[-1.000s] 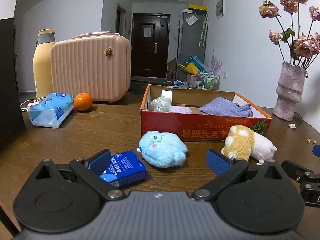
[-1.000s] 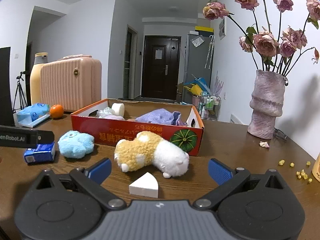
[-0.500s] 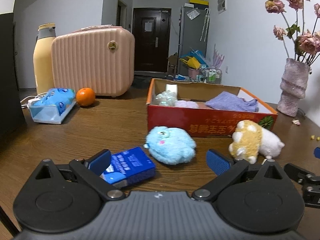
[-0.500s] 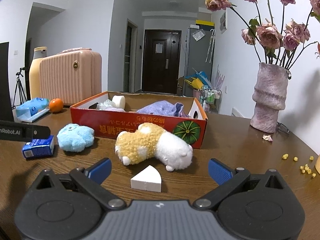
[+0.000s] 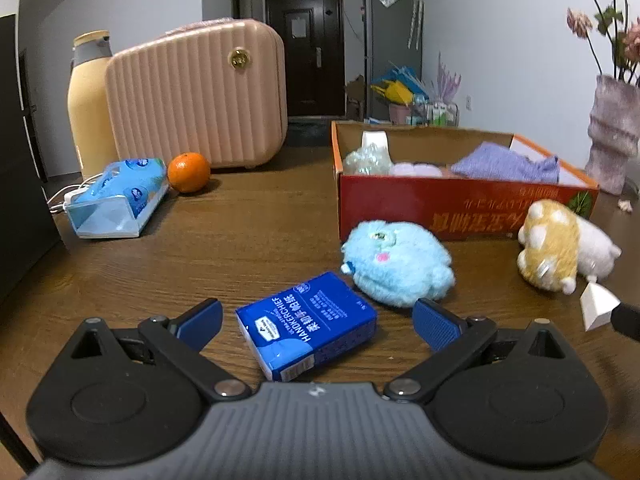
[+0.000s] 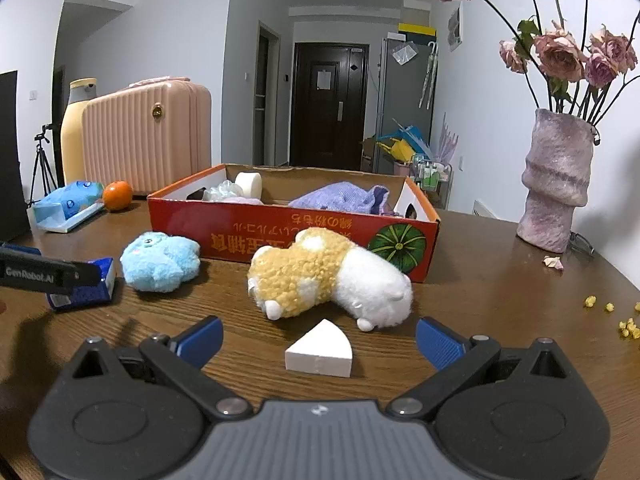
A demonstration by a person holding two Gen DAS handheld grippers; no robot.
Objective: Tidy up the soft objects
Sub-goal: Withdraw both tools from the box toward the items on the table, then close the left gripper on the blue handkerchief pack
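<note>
Now the left tool (image 5: 316, 316) stands wide open and low over the bench (image 5: 248, 232), with nothing between its blue pads. The tissue pack (image 5: 308, 324) lies flat between the two fingers, not yet touched, so I judge that this tool is lined up to take it. The long axis of the pack runs slanted, from the near left corner toward the far right, and its short end with the barcode faces the camera. The pads will therefore meet it at an angle, not square on the long sides.

The right tool (image 6: 318, 338) is also wide open and empty. The white wedge (image 6: 320, 350) sits on the bench between its fingers, the round edge to the right and the point turned away toward the dog (image 6: 328, 280). This wedge is probably a sponge, so it belongs to the task as well.

Just behind the pack, the blue plush (image 5: 398, 264) lies with its face up and to the left. The dog lies on its side just in front of the box (image 6: 292, 236); its long axis goes left to right, with the yellow end to the left.

The box is open on top and already holds a purple cloth (image 6: 340, 198) and some smaller soft things. It seems that the four loose things wait near it for this reason.
</note>
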